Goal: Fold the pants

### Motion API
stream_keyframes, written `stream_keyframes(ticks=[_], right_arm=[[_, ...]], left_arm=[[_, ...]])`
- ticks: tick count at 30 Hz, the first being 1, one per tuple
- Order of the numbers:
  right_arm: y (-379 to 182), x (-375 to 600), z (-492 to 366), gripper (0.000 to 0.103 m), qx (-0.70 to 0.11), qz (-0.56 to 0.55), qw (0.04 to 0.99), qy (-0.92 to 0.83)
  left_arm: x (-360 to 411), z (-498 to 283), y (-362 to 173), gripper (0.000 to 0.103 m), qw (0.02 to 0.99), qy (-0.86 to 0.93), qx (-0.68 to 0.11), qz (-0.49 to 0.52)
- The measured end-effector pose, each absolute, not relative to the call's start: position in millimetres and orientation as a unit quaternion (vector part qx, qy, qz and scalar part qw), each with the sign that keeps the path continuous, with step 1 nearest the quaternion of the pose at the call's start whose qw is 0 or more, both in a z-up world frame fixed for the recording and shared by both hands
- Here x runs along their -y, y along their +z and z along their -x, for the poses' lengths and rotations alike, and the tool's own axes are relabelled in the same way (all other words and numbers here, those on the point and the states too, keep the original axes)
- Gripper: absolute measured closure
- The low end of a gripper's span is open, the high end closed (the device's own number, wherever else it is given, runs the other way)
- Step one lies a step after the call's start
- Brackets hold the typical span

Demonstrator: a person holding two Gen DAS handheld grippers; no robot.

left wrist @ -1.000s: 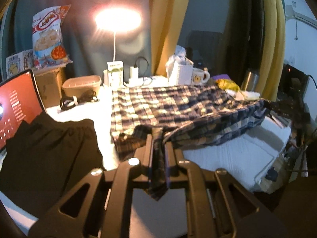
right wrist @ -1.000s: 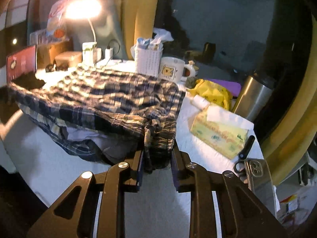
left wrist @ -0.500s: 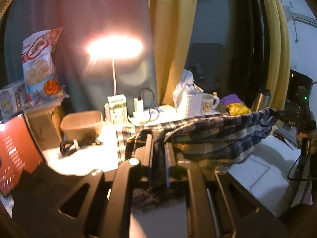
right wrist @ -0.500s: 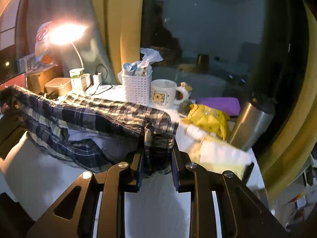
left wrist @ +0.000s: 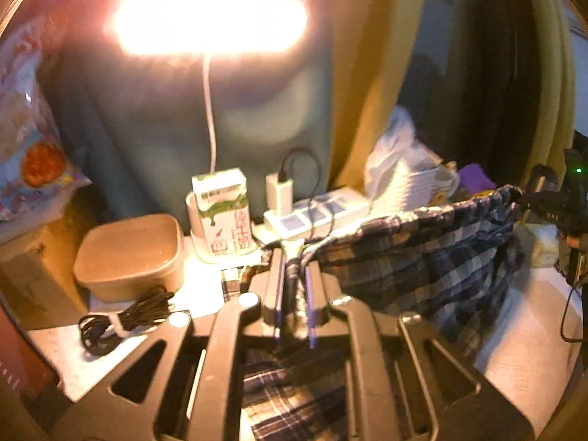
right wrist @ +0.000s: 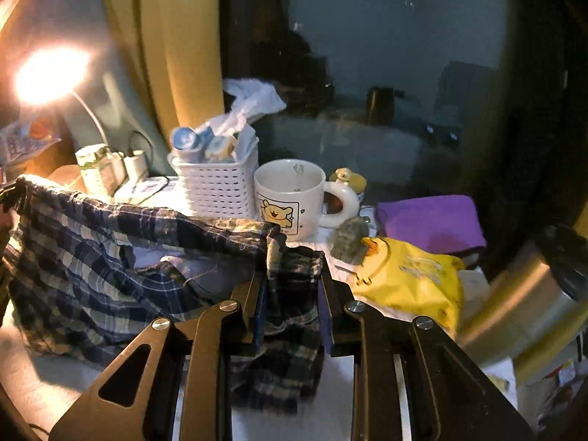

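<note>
We saw the left gripper (left wrist: 293,283) and right gripper (right wrist: 290,294) as black slotted frames with silver screws; their inner pads looked possibly blue.

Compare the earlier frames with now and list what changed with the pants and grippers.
The plaid pants, half-lifted a second ago, now hang taut off the table between the left gripper and right gripper, carried toward the lamp and mug. The left jaws are opening slightly, cloth between them. Both grips held; table clutter unmoved.
</note>
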State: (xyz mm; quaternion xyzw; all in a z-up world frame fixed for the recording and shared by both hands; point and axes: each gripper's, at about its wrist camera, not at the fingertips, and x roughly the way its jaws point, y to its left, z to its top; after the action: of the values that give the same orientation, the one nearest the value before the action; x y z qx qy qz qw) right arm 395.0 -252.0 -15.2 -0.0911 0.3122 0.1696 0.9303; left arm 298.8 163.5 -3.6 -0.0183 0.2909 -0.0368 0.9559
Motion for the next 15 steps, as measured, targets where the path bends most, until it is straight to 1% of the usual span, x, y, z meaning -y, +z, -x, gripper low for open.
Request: stream_keyframes(ticks=[4,7,9,12,14,15], right_arm=[[-35.2,238.2,-428.5,0.078,-0.336,0.095,0.922,0.168],[-50.7,225.4,-449.3,0.078,-0.349,0.107,0.917,0.162],[-61.9,219.0,-461.7,0.078,-0.359,0.112,0.914,0.151],[-79.5,215.3,-476.2,0.078,-0.380,0.112,0.909,0.130],[-84.8,214.9,-478.9,0.076,-0.388,0.112,0.907,0.123],[-86.1,213.9,-477.7,0.070,-0.388,0.113,0.907,0.120]], left_arm=[[-181.3,-334.5,-30.8,0.088,0.945,-0.031,-0.324,0.041],[-192.3,-358.2,-55.3,0.080,0.938,-0.008,-0.345,0.039],[-203.1,-369.1,-67.6,0.064,0.933,0.018,-0.356,0.044],[-228.4,-376.9,-75.9,0.061,0.928,0.073,-0.360,0.064],[-236.0,-374.8,-77.3,0.061,0.924,0.077,-0.367,0.077],[-236.6,-370.2,-76.3,0.060,0.923,0.070,-0.369,0.082]])
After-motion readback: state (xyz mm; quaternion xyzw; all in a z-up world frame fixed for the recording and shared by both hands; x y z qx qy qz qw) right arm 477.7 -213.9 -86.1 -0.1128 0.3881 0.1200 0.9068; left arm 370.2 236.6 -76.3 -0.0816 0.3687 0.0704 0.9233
